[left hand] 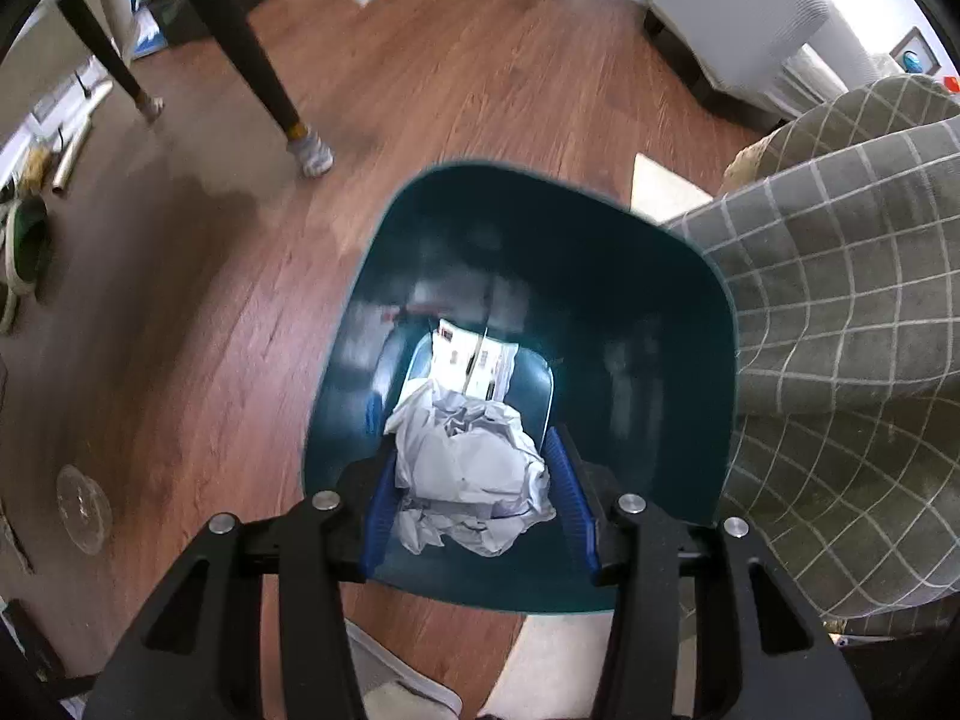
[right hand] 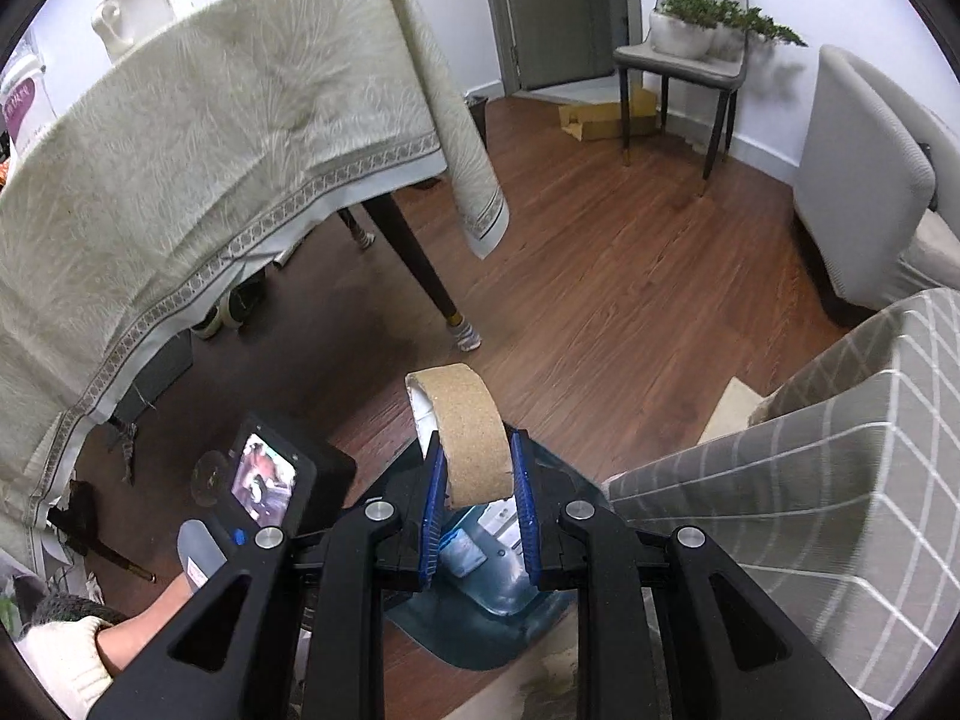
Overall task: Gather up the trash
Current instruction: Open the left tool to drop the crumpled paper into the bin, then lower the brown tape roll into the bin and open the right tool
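You are partway through the collecting, by the look of it: the bin (left hand: pixel 522 384) already has a printed leaflet (left hand: pixel 474 360) lying at its bottom, and each of your hands carries a piece that has not yet gone in. Your left claw (left hand: pixel 474 480) hangs right over the mouth of the bin, its blue pads (left hand: pixel 381 504) closed onto a crumpled ball of white paper (left hand: pixel 474 474); the ball bulges out ahead of the fingertips, and the leaflet sits straight beyond and below it. Opening the fingers there looks like all that this piece needs. Your right claw (right hand: pixel 480 498) is clamped on an empty cardboard tape roll (right hand: pixel 465 432), the pads pressing its two flat edges, with most of the ring standing up past the fingertips. The bin (right hand: pixel 480 618) shows beneath and slightly behind this claw, so the roll probably has to come back over the opening before you let it go. Off to the left of the left claw, a clear plastic lid (left hand: pixel 84 507) lies on the wooden floor (left hand: pixel 450 90) and may be a later pick-up; I cannot tell whether anything else in the room counts as trash. The checked cushion (left hand: pixel 840 330) crowds the bin on the right side of both claws.
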Motion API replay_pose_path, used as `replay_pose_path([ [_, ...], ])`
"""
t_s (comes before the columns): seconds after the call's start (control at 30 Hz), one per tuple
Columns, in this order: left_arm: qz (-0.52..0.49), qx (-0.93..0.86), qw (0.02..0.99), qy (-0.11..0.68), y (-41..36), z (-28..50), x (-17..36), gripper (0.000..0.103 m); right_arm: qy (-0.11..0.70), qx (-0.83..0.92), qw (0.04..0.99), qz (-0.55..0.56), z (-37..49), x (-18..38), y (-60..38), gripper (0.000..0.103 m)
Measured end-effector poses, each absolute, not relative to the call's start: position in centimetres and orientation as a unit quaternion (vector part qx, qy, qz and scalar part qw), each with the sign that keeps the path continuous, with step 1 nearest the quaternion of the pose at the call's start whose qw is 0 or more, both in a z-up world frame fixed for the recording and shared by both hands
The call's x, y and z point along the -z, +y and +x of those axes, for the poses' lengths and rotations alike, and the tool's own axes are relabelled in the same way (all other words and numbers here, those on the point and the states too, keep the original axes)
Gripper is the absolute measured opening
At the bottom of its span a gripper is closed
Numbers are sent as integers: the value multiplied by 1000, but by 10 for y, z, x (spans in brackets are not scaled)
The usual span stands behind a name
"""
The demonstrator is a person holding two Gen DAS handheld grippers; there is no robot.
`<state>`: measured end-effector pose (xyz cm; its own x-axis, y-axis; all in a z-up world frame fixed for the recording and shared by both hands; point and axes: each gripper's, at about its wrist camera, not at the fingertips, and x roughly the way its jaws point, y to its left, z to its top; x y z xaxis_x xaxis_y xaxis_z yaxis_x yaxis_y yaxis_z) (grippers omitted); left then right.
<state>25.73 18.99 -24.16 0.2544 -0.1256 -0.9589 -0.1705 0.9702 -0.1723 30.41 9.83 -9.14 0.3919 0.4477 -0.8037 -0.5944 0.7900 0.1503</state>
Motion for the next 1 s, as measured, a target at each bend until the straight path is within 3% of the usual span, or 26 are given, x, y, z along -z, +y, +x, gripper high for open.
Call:
replay_pose_path([
  [0.37,-123,-4,780,614,202,242,245,69,502,-300,805,-100,314,136,122,22],
  [1.0,-145,-11,843,518,240,216,157,71,583,-274,755,-121,316,233,161,22],
])
